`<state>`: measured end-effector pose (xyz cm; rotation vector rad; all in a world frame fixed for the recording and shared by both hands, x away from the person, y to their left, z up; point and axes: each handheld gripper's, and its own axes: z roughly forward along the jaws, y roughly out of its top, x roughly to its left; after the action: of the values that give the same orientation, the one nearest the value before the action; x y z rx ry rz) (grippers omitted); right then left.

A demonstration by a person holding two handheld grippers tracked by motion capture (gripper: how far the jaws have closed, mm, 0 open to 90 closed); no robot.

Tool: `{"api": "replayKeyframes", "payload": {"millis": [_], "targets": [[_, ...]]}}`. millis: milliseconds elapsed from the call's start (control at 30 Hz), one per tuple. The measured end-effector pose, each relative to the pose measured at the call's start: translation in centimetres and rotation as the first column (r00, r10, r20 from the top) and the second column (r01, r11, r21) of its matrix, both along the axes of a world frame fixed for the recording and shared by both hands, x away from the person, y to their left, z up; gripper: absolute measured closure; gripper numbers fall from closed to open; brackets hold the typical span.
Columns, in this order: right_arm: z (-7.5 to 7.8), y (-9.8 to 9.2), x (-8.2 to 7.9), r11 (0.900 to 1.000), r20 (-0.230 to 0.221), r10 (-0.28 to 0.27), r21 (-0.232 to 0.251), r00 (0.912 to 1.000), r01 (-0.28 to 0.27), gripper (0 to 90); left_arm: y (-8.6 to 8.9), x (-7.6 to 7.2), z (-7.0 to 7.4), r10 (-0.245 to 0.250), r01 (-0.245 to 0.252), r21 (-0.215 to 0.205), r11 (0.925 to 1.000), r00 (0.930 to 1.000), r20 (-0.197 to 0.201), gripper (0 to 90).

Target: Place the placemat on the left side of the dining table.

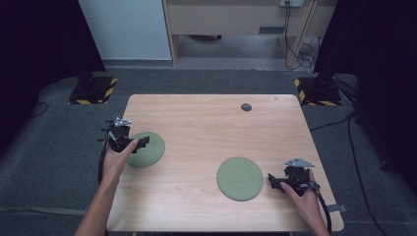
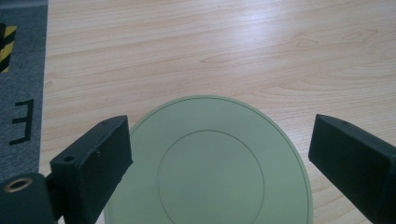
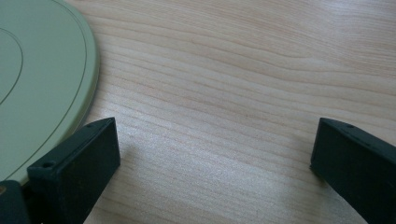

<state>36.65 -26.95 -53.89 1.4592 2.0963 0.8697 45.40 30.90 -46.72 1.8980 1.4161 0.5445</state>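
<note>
Nearest the front edge of the table (image 1: 206,123), two forearms come in from below; the right gripper (image 1: 273,183) sits by the front right corner, its jaws spread wide over bare wood with nothing between them; its own view shows the near plate (image 3: 42,88) just left of the left jaw, cut off by the frame and partly hidden behind that jaw, so whether they touch I cannot tell. From above, that near plate (image 1: 239,178) lies flat right of centre, close to the front edge, well apart from the other plate.

Farther back, by the left edge, the left gripper (image 1: 143,143) hovers at the far plate (image 1: 146,149); its jaws stand released, one on each side, and in its own view the far plate (image 2: 210,163) lies flat between them with neither pad pressing on it; its near rim is cut off at the bottom of that view.

The surface is pale wood with visible grain, corners rounded; a small dark disc (image 1: 246,107) sits near the far edge, too small to identify.

Beyond the table lies grey carpet (image 1: 49,157); two dark stands on yellow-and-black striped bases (image 1: 93,91) flank the far corners; cables (image 1: 295,49) trail at the right; light cabinets (image 1: 236,19) line the back, and both upper sides fall into darkness.
</note>
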Motion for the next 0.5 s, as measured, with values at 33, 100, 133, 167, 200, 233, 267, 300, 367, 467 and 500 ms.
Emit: {"api": "replayKeyframes", "payload": {"millis": [33, 100, 133, 167, 200, 233, 267, 300, 367, 467, 500], "targets": [[0.0, 0.0, 0.0, 1.000, 0.000, 0.000, 0.000, 1.0000, 0.000, 1.6, -0.2, 0.0, 0.1, -0.005, 0.005, 0.002, 1.0000, 1.0000, 0.007, 4.9], [0.0, 0.0, 0.0, 1.000, 0.000, 0.000, 0.000, 1.0000, 0.000, 1.6, -0.3, -0.1, 0.1, -0.008, 0.008, 0.007, 0.9999, 0.9999, 0.011, 5.2], [0.0, 0.0, 0.0, 1.000, 0.000, 0.000, 0.000, 1.0000, 0.000, 1.6, -0.4, -0.1, 0.2, -0.009, 0.009, 0.010, 0.9999, 0.9998, 0.015, 5.2], [0.0, 0.0, 0.0, 1.000, 0.000, 0.000, 0.000, 1.0000, 0.000, 1.6, -0.6, -0.1, 0.2, -0.010, 0.010, 0.010, 0.9999, 0.9998, 0.020, 5.2], [0.0, 0.0, 0.0, 1.000, 0.000, 0.000, 0.000, 1.0000, 0.000, 1.6, -0.7, -0.1, 0.2, -0.012, 0.012, 0.007, 0.9999, 0.9997, 0.023, 5.2], [0.0, 0.0, 0.0, 1.000, 0.000, 0.000, 0.000, 1.0000, 0.000, 1.6, -0.9, -0.1, 0.3, -0.012, 0.011, 0.003, 0.9999, 0.9996, 0.025, 5.2], [0.0, 0.0, 0.0, 1.000, 0.000, 0.000, 0.000, 1.0000, 0.000, 1.6, -1.0, -0.1, 0.3, -0.013, 0.013, 0.000, 0.9999, 0.9996, 0.026, 5.2], [0.0, 0.0, 0.0, 1.000, 0.000, 0.000, 0.000, 1.0000, 0.000, 1.6, -1.1, -0.1, 0.4, -0.017, 0.017, 0.000, 0.9999, 0.9996, 0.023, 5.2], [0.0, 0.0, 0.0, 1.000, 0.000, 0.000, 0.000, 1.0000, 0.000, 1.6, -1.3, -0.1, 0.5, -0.019, 0.019, -0.003, 0.9998, 0.9995, 0.027, 5.0], [0.0, 0.0, 0.0, 1.000, 0.000, 0.000, 0.000, 1.0000, 0.000, 1.6, -1.6, 0.0, 0.6, -0.023, 0.023, -0.006, 0.9997, 0.9994, 0.025, 4.9], [0.0, 0.0, 0.0, 1.000, 0.000, 0.000, 0.000, 1.0000, 0.000, 1.6, -1.7, 0.0, 0.7, -0.026, 0.026, -0.003, 0.9996, 0.9994, 0.024, 4.9]]}}
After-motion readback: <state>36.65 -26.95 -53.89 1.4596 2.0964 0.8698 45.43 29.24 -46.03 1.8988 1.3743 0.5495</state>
